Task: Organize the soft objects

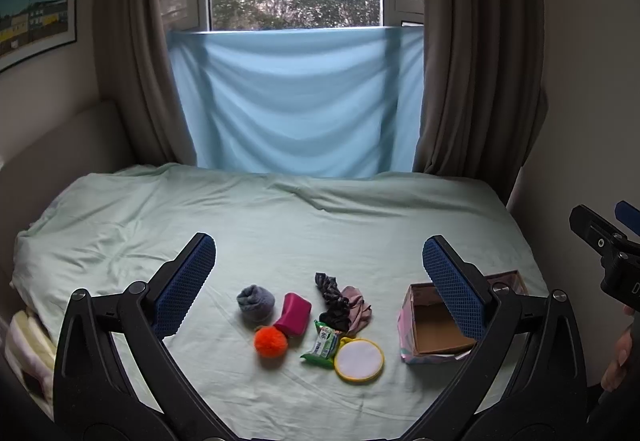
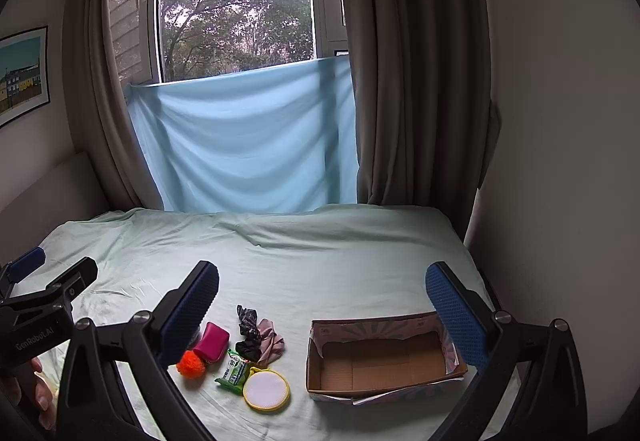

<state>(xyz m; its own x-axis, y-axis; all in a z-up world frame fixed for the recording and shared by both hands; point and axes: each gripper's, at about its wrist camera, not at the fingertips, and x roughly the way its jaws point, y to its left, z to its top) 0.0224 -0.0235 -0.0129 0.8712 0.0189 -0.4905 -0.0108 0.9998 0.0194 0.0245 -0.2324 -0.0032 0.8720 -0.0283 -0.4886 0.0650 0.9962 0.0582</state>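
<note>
Soft items lie in a cluster on the pale green bed sheet (image 1: 280, 225): a grey rolled sock (image 1: 256, 303), a magenta pouch (image 1: 295, 313), an orange pompom (image 1: 271, 341), dark and pink scrunchies (image 1: 343, 301), a green tissue pack (image 1: 324, 345) and a round white pad with a yellow rim (image 1: 359, 360). An open, empty cardboard box (image 2: 380, 357) stands to their right. My left gripper (image 1: 319, 281) is open and empty above the cluster. My right gripper (image 2: 322, 301) is open and empty, between the cluster and the box. The sock is hidden in the right wrist view.
A light blue cloth (image 1: 296, 97) hangs below the window between brown curtains (image 1: 480, 61). Folded bedding (image 1: 24, 345) sits at the bed's left edge. A wall runs along the bed's right side (image 2: 560, 161).
</note>
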